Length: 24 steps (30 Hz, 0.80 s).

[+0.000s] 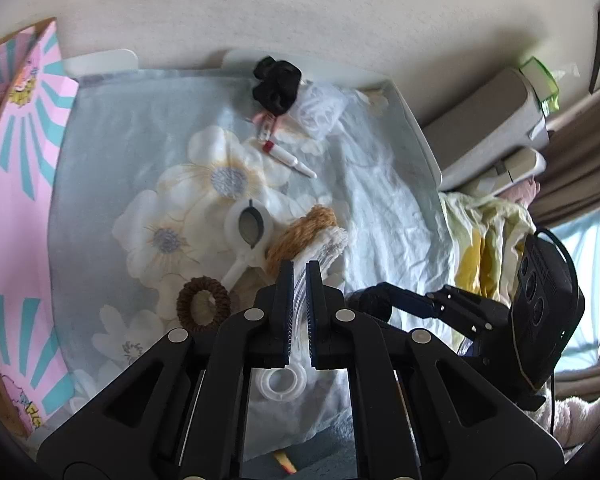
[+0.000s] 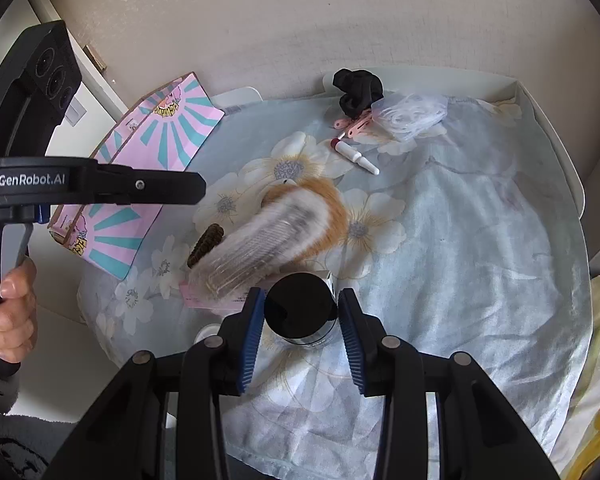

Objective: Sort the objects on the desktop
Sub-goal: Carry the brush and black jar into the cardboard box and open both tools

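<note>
— We see our left gripper (image 1: 300, 276) pinching a clear comb (image 2: 256, 244), lifted above the floral cloth (image 2: 460, 260), near its left side.

— And our right gripper (image 2: 302, 314) stands spread, a black-lidded jar (image 2: 300, 306) between its blue pads (image 2: 252, 340), untouched. At the far edge lie a black scrunchie (image 2: 358, 90) and a white tube (image 2: 356, 158).
</note>
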{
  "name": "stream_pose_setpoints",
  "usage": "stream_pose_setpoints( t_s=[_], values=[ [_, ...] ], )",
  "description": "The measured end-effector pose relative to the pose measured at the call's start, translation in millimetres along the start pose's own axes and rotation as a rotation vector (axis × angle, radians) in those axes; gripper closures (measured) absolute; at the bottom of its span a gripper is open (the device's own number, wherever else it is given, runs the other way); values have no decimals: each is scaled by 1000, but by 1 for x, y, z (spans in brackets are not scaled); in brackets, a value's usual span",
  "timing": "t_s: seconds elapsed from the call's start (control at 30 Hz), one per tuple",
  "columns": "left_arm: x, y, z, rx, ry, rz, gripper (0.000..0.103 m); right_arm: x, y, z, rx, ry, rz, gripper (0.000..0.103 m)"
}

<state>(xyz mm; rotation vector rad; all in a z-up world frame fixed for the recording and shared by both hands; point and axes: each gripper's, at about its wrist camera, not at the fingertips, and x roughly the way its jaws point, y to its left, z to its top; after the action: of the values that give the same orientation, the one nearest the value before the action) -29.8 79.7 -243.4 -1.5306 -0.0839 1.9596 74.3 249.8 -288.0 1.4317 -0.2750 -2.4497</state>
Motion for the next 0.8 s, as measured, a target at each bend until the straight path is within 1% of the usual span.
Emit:
stream_pose_setpoints(
  t_s=[0.03,0.1,0.13,0.17,0.23,0.3,0.37,0.5,0.53,0.57,0.6,0.63,0.8],
  values=[
    [4,-2,1,12,12,18,81,0,-1,0,2,2,0,68],
    [12,-10,3,55,16,73,21,1,-4,-1,9,7,0,68],
    [13,-14,4,86,-4,84,16,1,-6,-1,13,8,1,68],
    [13,-18,5,110,-24,84,15,1,-7,-1,13,10,1,68],
    [18,-28,11,164,-32,92,15,-1,-9,-2,15,11,-3,68],
    [29,-39,17,230,-17,123,15,-2,-12,-2,16,13,-6,68],
    [43,-46,21,290,-6,139,15,-2,-16,-3,25,15,-9,68],
    [64,-48,24,333,30,142,17,-3,-27,-6,55,19,-21,68],
    [69,-47,24,339,39,138,19,-4,-29,-7,62,18,-21,68],
    [71,-46,23,343,47,132,33,-5,-31,-7,67,17,-23,68],
    [74,-45,22,348,57,130,61,-5,-33,-8,75,15,-27,68],
    [78,-44,21,354,73,139,70,-6,-35,-8,81,14,-29,68],
    [79,-44,18,374,55,144,72,-4,-44,-9,102,18,-24,68]
  ],
)
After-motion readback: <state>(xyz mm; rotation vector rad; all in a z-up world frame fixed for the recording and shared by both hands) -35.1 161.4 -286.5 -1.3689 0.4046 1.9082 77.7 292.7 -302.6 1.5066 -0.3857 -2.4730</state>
